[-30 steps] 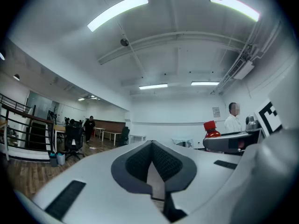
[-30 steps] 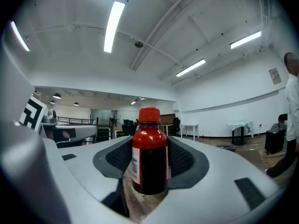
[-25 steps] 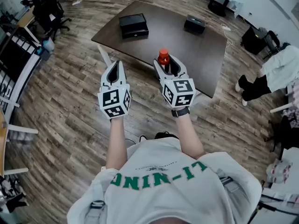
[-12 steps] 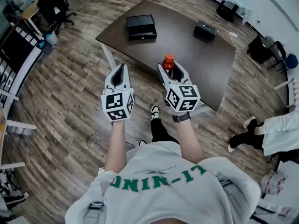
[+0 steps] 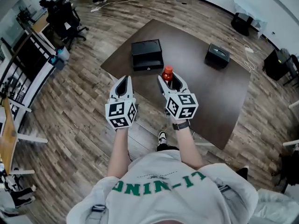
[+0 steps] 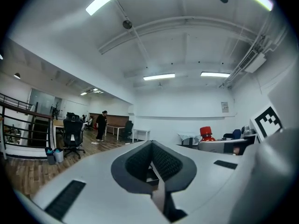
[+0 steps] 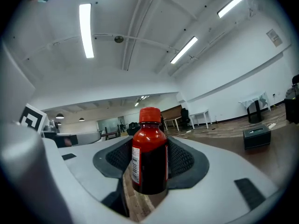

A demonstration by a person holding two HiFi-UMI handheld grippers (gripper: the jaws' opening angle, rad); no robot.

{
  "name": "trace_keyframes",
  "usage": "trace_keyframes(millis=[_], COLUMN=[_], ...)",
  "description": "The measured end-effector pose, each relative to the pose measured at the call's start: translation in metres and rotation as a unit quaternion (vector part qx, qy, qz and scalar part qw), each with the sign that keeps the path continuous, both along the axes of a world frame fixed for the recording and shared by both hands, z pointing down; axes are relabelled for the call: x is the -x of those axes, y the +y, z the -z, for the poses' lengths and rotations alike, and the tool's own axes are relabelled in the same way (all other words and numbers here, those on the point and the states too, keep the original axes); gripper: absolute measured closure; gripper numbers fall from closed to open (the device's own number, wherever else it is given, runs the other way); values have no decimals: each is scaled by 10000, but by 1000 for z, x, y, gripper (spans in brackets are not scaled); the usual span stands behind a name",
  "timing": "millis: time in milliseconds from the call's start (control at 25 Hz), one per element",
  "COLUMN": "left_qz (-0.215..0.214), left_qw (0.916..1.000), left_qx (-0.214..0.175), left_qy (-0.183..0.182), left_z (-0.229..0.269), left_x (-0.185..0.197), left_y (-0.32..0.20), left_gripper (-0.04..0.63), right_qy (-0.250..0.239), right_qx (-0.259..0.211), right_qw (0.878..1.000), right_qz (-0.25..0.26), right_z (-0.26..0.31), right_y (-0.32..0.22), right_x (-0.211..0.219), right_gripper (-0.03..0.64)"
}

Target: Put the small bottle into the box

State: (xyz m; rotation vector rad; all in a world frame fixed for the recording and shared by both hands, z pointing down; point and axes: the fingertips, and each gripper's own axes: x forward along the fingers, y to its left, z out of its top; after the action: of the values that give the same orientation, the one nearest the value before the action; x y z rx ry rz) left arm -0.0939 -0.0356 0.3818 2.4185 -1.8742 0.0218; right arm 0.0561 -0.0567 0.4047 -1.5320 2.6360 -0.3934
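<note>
The small bottle (image 5: 167, 72), dark red with a red cap, stands upright between the pads of my right gripper (image 5: 169, 80), which is shut on it. In the right gripper view the bottle (image 7: 149, 157) fills the gap between the jaws. My left gripper (image 5: 123, 85) is held level beside it, shut and holding nothing; its pads (image 6: 163, 162) meet. From the left gripper view, the bottle's cap (image 6: 205, 132) shows off to the right. A black box (image 5: 147, 55) with its lid down lies on the dark table (image 5: 210, 97), just beyond both grippers.
A smaller black box (image 5: 217, 55) sits at the table's far right, also seen in the right gripper view (image 7: 257, 136). Office chairs (image 5: 67, 17) and a black railing (image 5: 28, 55) stand at left. Dark bags (image 5: 243, 22) lie on the wooden floor. A person (image 6: 100, 125) stands far off.
The table and the black box have come nearer under the grippers. Both grippers keep the same stance, and the bottle stays in the right one.
</note>
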Motion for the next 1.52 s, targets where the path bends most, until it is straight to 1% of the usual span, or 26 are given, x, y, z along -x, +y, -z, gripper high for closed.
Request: trace_keyframes(millis=[200, 320, 400, 640, 760, 880, 1040, 1200, 1360, 1520], left_qz=[99, 78, 69, 76, 61, 33, -15, -104, -150, -226], left_qw=[9999, 9999, 9998, 9996, 9994, 9994, 9991, 9989, 9990, 9989], left_qx=[31, 110, 173, 280, 341, 357, 430, 450, 392, 376], left_qy=[-10, 1, 12, 30, 18, -1, 23, -11, -139, -190], left_z=[-3, -9, -14, -34, -46, -53, -61, -71, -76, -80], left_x=[-30, -47, -51, -46, -37, -23, 0, 21, 33, 39], left_y=[-73, -104, -121, -164, -190, -221, -263, -305, -339, -362], left_gripper=[583, 583, 583, 583, 583, 583, 583, 583, 583, 583], right_qy=[112, 155, 204, 514, 685, 974, 1353, 1666, 2165, 2599], right_qx=[-93, 16, 95, 166, 197, 214, 295, 374, 463, 553], right_qw=[9998, 9997, 9995, 9976, 9954, 9914, 9835, 9725, 9569, 9390], right_qz=[152, 179, 223, 434, 640, 845, 1167, 1581, 1882, 2185], right_z=[5, -3, -10, -37, -52, -64, -78, -96, -117, -139], right_y=[-68, -96, -111, -154, -181, -213, -258, -301, -334, -356], right_x=[-23, -36, -39, -29, -17, 0, 26, 54, 71, 83], right_gripper=[385, 385, 385, 385, 385, 385, 385, 385, 383, 383])
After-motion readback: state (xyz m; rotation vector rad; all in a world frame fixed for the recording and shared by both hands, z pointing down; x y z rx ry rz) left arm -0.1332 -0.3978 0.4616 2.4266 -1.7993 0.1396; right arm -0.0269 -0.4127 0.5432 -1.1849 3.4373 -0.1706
